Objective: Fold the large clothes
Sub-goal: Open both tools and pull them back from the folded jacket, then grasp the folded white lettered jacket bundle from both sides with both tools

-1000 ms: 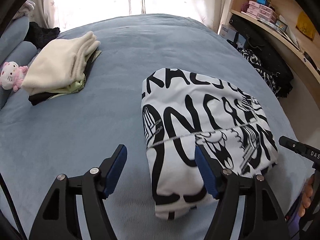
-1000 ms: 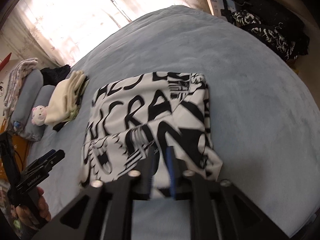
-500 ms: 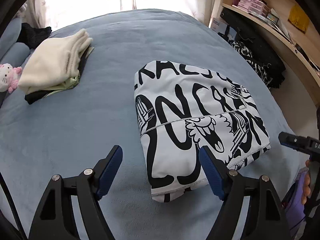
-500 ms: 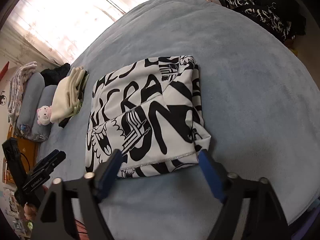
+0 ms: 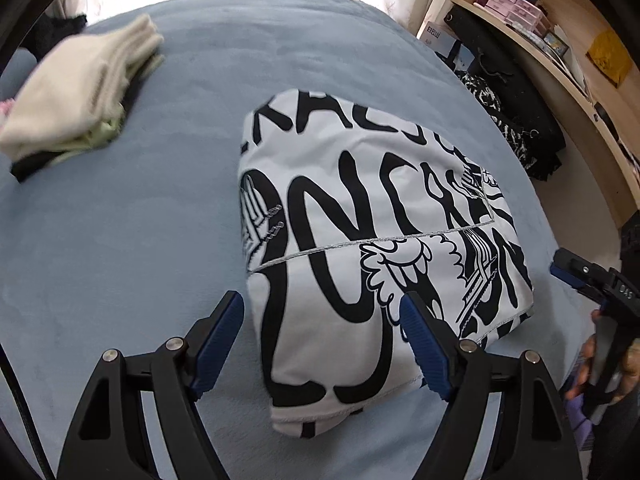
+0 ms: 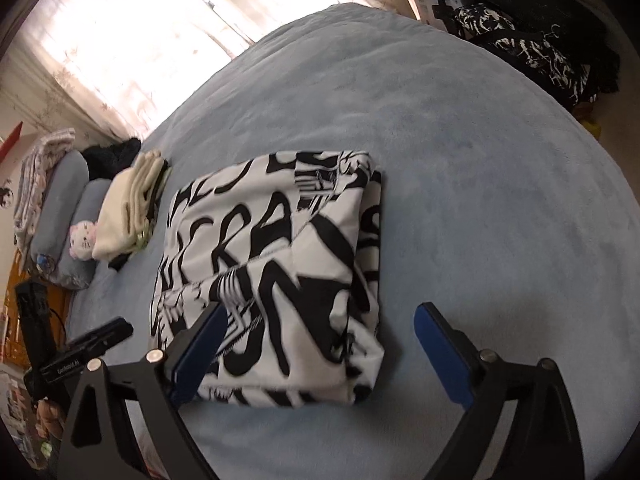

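the black-and-white printed garment (image 5: 372,248) lies folded into a thick rectangle on the blue bed cover (image 5: 120,240), towards its near edge. the left gripper (image 5: 320,340) hangs over the near left corner, jaws wide apart, pads pressing nothing. the right gripper (image 6: 320,344) hangs over the near right corner, its jaws opening, cloth below them but not pinched. a cream folded pile (image 6: 128,208) sits well apart, beside a plush toy (image 6: 82,240).

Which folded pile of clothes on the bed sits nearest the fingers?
The black-and-white printed garment, lying right in front of both grippers; the cream-topped stack sits far off near the pillows.
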Demonstrator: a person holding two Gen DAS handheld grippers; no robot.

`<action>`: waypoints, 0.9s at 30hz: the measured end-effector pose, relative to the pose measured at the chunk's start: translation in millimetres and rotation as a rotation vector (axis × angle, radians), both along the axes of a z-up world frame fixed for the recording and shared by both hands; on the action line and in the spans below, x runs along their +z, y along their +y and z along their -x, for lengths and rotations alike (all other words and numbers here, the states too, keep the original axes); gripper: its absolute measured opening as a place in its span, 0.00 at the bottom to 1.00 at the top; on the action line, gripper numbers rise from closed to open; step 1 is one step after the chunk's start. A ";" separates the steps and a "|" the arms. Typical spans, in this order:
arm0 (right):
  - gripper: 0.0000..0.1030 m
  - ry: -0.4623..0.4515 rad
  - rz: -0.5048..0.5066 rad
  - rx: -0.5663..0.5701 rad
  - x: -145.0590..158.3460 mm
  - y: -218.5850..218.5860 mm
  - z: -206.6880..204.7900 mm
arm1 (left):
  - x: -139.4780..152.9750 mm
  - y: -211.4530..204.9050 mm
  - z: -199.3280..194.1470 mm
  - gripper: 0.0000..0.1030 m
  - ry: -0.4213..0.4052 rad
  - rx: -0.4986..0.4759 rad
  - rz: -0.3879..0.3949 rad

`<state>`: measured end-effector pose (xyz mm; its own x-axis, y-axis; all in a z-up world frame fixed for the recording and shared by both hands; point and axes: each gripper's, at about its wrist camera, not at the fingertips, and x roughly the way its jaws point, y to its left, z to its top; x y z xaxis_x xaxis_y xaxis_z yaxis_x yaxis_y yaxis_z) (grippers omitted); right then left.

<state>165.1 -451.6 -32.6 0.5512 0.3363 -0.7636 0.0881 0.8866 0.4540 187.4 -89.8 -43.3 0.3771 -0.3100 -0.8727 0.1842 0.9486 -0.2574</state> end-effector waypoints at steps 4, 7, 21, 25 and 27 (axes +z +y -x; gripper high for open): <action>0.92 -0.007 -0.031 -0.001 -13.8 -12.5 -17.6 | -20.4 -0.1 -14.0 0.76 0.063 0.002 0.076; 0.92 0.061 -0.058 0.040 -28.6 -17.9 -35.3 | -36.4 2.7 -23.2 0.77 0.100 0.021 0.106; 0.98 0.147 -0.227 0.338 -85.8 17.5 -90.4 | -77.2 10.8 -61.5 0.98 0.120 0.028 0.236; 0.99 0.133 -0.268 0.412 -93.5 26.8 -105.4 | -93.7 12.8 -70.0 1.00 0.149 0.010 0.322; 1.00 0.143 -0.279 0.427 -97.8 29.7 -113.6 | -99.5 12.3 -73.6 1.00 0.155 -0.001 0.344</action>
